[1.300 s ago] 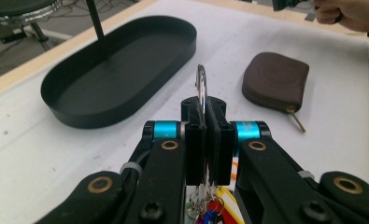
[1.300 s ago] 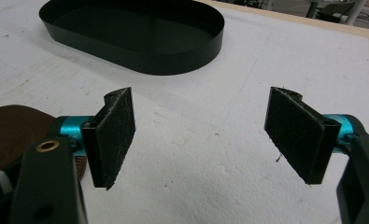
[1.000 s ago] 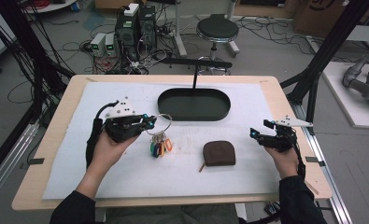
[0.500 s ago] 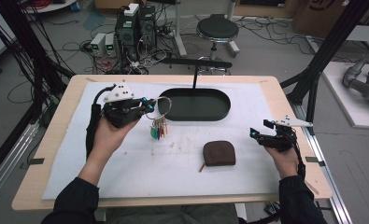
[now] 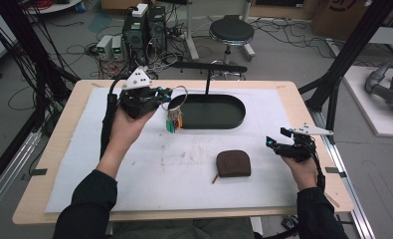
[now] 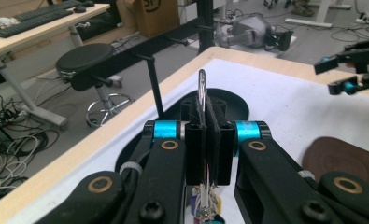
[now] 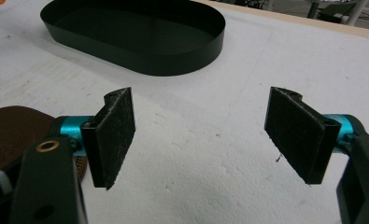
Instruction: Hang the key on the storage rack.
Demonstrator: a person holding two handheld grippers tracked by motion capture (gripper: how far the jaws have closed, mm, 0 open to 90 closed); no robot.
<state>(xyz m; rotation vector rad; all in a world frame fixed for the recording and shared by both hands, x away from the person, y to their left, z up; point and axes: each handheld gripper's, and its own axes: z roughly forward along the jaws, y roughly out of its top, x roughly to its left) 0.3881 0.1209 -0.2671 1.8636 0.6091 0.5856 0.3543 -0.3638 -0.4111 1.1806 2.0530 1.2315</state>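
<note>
I have the left gripper (image 5: pixel 167 94) clenched on the key ring (image 5: pixel 178 97), pinching the metal loop edge-on so the keys (image 5: pixel 173 123) hang free below its jaws, lifted off the desk (image 5: pixel 64 114) and just short of the black tray (image 5: pixel 219 110) ahead, likely their destination. My right gripper (image 5: pixel 277 139) rests released, jaws wide with nothing between them, the brown pouch (image 5: pixel 233 164) near its left side

Tray (image 5: pixel 236 121): blocking the far middle of the mat, low wall all around.
Post (image 5: pixel 207 82): standing just behind the tray, carrying a bar across.
Pouch (image 5: pixel 233 163): lying between both hands, near the front.
Mat (image 5: pixel 134 179): leaving wide free room at front left.
</note>
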